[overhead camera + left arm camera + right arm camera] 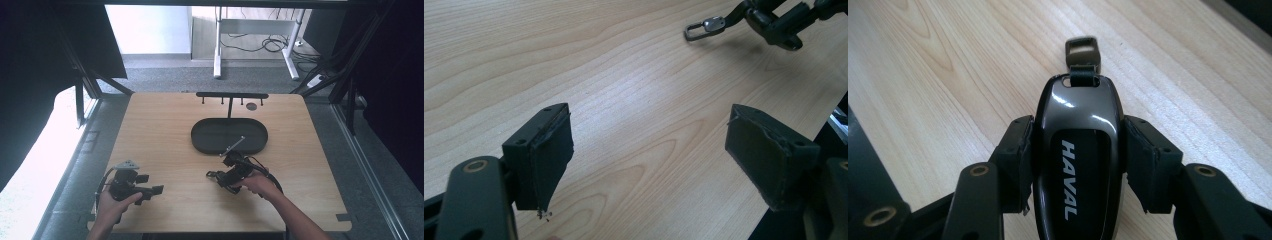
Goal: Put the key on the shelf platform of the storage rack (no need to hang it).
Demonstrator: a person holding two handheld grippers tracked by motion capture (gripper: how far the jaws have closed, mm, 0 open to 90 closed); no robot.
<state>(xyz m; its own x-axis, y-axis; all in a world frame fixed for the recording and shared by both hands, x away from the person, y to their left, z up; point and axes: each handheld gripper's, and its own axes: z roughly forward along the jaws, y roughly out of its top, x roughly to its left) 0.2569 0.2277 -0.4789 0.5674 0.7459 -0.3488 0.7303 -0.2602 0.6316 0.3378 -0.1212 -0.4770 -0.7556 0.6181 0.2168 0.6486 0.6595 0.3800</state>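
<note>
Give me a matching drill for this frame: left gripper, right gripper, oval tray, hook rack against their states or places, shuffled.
Things:
1. left gripper
2. right gripper
3. oval tray
4. hook rack

States or places:
A. stands at the table's far edge
B. shut on the key fob
C. open, over bare wood
D. dark, mid-table, behind the right gripper

Pairs: 1-C, 2-B, 3-D, 4-A

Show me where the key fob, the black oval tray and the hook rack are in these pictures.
key fob (1079, 150): right gripper view, on its glossy dark body beside the HAVAL lettering.
black oval tray (207, 138): high view, on the bare floor of its left half.
hook rack (231, 95): high view, on its top crossbar.
</note>
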